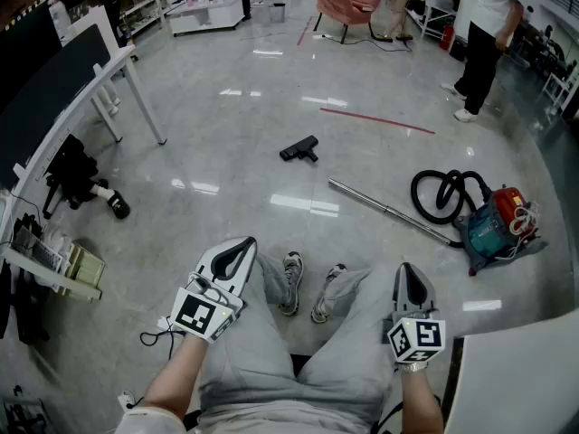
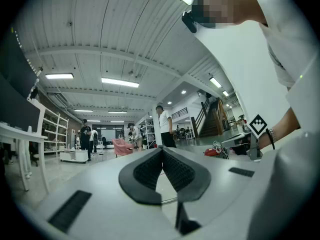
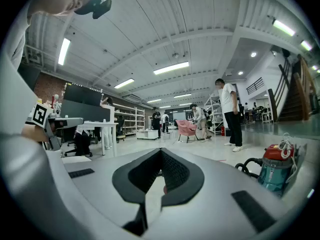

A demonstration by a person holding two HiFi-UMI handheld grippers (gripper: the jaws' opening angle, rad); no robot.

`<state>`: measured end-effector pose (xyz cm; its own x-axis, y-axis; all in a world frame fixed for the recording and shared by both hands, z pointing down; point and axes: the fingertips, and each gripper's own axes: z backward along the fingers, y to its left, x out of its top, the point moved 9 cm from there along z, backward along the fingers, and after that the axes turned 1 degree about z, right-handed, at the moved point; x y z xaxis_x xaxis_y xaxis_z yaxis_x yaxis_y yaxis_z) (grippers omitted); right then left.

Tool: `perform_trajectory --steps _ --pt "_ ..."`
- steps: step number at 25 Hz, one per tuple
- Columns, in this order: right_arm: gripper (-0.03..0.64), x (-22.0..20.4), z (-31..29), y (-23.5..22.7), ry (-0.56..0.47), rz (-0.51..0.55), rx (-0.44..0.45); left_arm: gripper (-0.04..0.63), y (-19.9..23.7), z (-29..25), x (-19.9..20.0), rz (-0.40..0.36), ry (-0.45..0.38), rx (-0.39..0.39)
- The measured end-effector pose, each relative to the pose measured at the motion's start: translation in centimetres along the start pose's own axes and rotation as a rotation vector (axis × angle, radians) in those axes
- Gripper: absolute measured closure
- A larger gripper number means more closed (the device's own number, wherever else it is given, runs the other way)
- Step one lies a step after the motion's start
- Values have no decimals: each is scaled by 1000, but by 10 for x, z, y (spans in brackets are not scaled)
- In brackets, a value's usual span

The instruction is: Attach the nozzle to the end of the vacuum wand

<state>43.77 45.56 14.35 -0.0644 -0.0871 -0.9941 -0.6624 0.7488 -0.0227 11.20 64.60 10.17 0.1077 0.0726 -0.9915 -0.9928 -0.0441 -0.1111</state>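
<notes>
Nozzle (image 1: 299,149) lies on floor (image 1: 235,134), well apart from vacuum wand (image 1: 389,212) | left claw (image 1: 242,244), right claw (image 1: 409,269) both closed, empty | attachment not yet begun

No legible writing anywhere in view.

The left marker cube (image 1: 206,316), on the left gripper (image 1: 242,242), bears only a black-and-white square pattern, with no letters or digits; the right marker cube (image 1: 417,340), on the right gripper (image 1: 409,268), bears the same kind of pattern; each gripper view shows the other cube's face, and it too is pattern only; any print on the teal and red vacuum cleaner (image 1: 493,224) is too small to make out; the shelves (image 3: 131,119) and the dark screens (image 3: 82,95) in the background are too distant and blurred to give a word, number or sign.
</notes>
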Motion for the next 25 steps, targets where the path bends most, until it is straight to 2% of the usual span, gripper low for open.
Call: perform_trajectory --steps 9,19,25 --pt "614 0 -15 14 10 -4 31 584 8 17 -4 -12 19 34" --pt "614 -1 -36 41 12 2 108 584 29 51 -7 -4 36 128" --pt "614 -6 -55 42 3 -2 101 584 41 61 -14 0 60 168"
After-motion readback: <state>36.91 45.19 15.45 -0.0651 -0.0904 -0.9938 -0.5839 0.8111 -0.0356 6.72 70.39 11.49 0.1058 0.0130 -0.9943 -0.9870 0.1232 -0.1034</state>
